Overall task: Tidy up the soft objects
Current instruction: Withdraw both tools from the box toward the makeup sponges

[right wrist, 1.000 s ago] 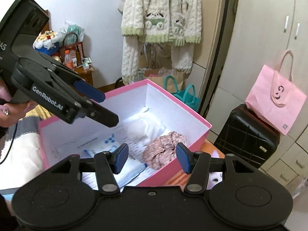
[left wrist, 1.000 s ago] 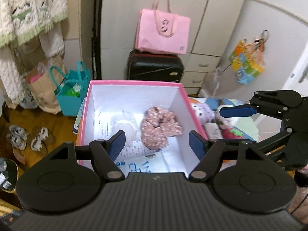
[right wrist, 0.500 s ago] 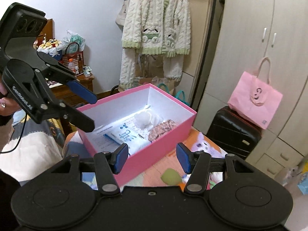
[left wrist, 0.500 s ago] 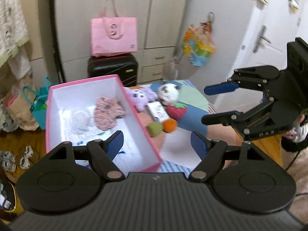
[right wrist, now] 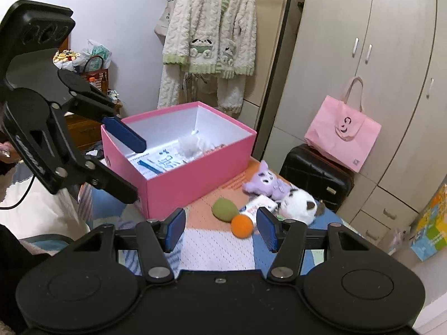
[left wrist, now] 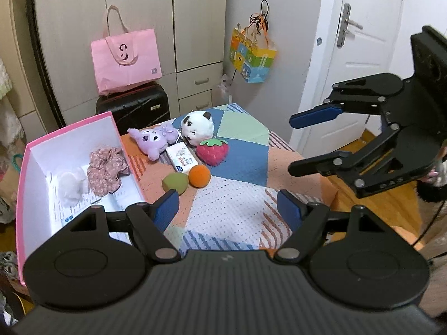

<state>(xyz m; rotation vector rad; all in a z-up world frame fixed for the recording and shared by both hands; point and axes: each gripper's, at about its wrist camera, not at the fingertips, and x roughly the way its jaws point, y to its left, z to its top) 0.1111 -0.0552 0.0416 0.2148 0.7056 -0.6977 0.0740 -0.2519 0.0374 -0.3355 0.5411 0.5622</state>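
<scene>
Two hand-held grippers hover over a patchwork cloth surface point(left wrist: 237, 195), both released and gripping nothing. The left hand-held gripper point(left wrist: 229, 209), whose jaws have just been opening, has the loose toys ahead, at the frame's centre. In the right wrist view, the orange ball point(right wrist: 242, 225) sits just ahead of the right hand-held gripper point(right wrist: 220, 230), likely the nearer one. Beside the ball: a green egg-shaped sponge point(left wrist: 174, 183), fuzzy strawberry point(left wrist: 213, 150), round panda plush point(left wrist: 197, 127), purple plush point(left wrist: 156, 139). The stiff pink box point(left wrist: 21, 195), at left, holds a floral scrunchie point(left wrist: 107, 167).
</scene>
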